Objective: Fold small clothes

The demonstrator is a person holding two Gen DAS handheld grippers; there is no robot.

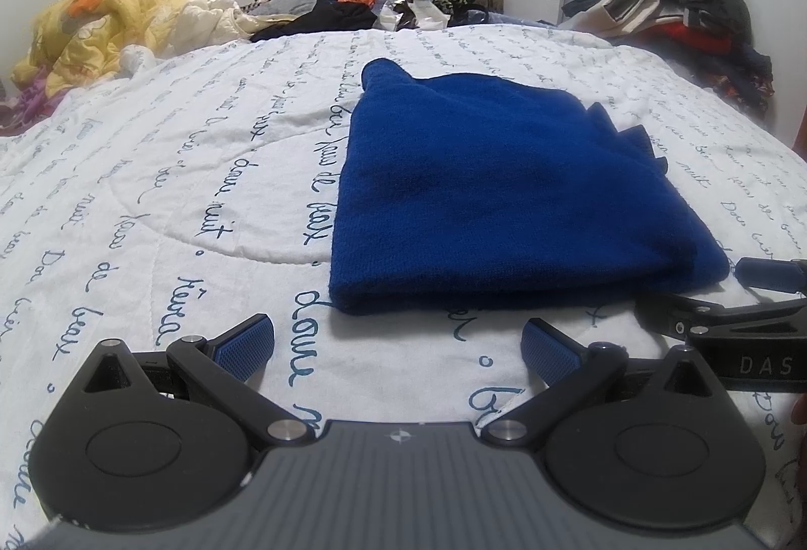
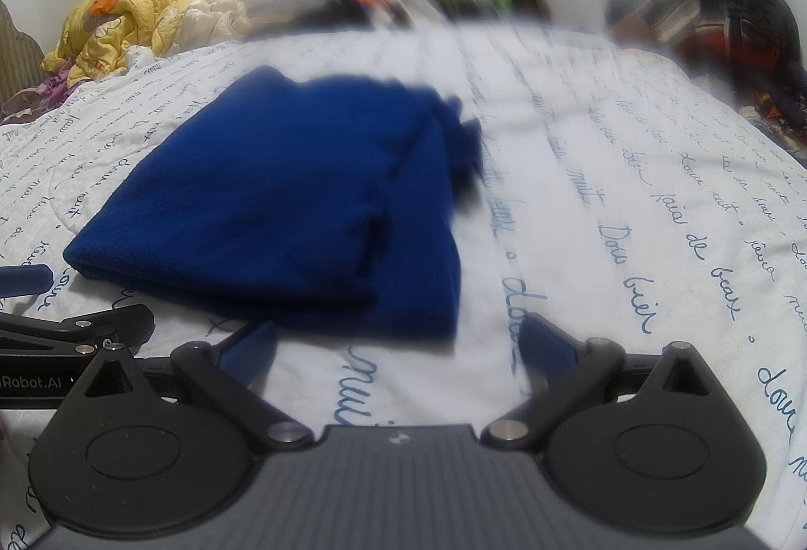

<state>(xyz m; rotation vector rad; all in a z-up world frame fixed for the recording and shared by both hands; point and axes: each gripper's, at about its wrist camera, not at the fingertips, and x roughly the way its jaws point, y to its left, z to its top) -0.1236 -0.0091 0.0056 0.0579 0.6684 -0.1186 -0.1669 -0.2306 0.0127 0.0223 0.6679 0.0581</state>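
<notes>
On white quilt (image 1: 151,207), folded blue garment (image 1: 484,197) lies lengthwise, pointing away.

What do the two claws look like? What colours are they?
Both look alike. The left claw has black arms, round black discs, silver pins and a ribbed grey body, with bumpy blue pads on its fingers. The right claw is built the same, with blue pads too. White letters show on their sides: "DAS" on one, "Robot.AI" on the other. No cables or sleeves show.
</notes>
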